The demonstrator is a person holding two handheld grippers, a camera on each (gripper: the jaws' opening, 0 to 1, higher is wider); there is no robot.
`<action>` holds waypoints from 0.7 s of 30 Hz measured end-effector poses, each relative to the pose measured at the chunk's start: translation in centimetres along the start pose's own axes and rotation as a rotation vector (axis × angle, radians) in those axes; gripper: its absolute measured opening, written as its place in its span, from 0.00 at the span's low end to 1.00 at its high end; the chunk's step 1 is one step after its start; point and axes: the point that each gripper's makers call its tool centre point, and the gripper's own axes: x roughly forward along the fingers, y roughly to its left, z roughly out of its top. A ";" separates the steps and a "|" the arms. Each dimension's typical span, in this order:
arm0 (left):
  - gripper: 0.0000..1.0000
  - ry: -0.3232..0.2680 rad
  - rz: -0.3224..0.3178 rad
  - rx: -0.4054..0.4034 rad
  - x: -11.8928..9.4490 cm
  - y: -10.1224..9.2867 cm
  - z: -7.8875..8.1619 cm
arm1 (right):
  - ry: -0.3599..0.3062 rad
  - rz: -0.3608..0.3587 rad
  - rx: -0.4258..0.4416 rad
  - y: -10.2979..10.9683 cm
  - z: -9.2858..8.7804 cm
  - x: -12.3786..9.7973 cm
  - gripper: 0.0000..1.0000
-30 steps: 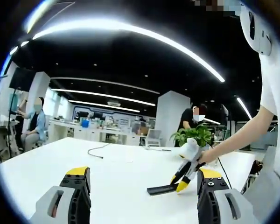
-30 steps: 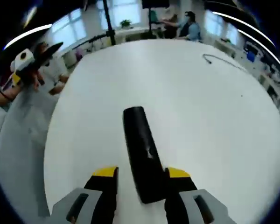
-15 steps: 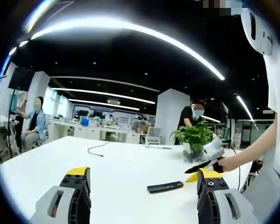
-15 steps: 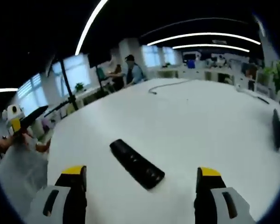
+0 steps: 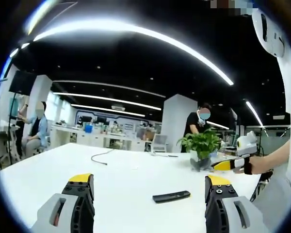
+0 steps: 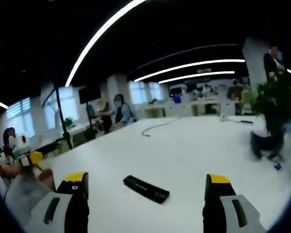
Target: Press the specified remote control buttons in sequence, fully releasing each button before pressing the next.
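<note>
A slim black remote control (image 5: pixel 171 196) lies flat on the white table (image 5: pixel 111 179). In the left gripper view it is ahead of my left gripper (image 5: pixel 148 187), closer to the right jaw and apart from both. That gripper is open, with nothing between its jaws. My right gripper (image 6: pixel 147 178) is open too, and the remote control (image 6: pixel 146 189) lies crosswise on the table beyond its wide-spread jaws, untouched. The right gripper (image 5: pixel 235 162) also hangs in the air at the right, held by a hand. At the far left of the right gripper view the left gripper (image 6: pixel 29 158) shows small.
A potted green plant (image 5: pixel 201 145) stands on the table behind the remote, and the same plant (image 6: pixel 274 111) appears at the right. A thin cable (image 5: pixel 101 156) lies farther back. Seated and standing people, desks and chairs fill the office beyond the table.
My right gripper opened wide, lifted off the remote and drew back and up, moving right in the left gripper view. The remote stays put. My left gripper has not moved.
</note>
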 end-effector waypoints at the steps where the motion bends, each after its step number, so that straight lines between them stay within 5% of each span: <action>1: 0.99 -0.005 0.000 -0.001 0.0 0.0 0.1 | -0.031 -0.006 -0.014 0.4 0.5 -0.6 0.99; 11: 0.99 -0.030 -0.001 0.001 -0.2 0.0 0.6 | -0.318 -0.056 -0.083 2.3 5.2 -5.1 0.99; 15: 0.99 -0.024 0.006 0.005 -0.3 0.1 0.6 | -0.496 -0.065 -0.163 3.6 7.6 -7.0 0.99; 17: 0.99 -0.040 0.008 0.017 -0.4 0.1 1.0 | -0.517 -0.056 -0.191 4.1 7.5 -7.3 0.99; 21: 0.99 -0.071 0.011 0.012 -0.7 0.2 1.6 | -0.448 -0.090 -0.208 4.0 5.9 -7.4 0.99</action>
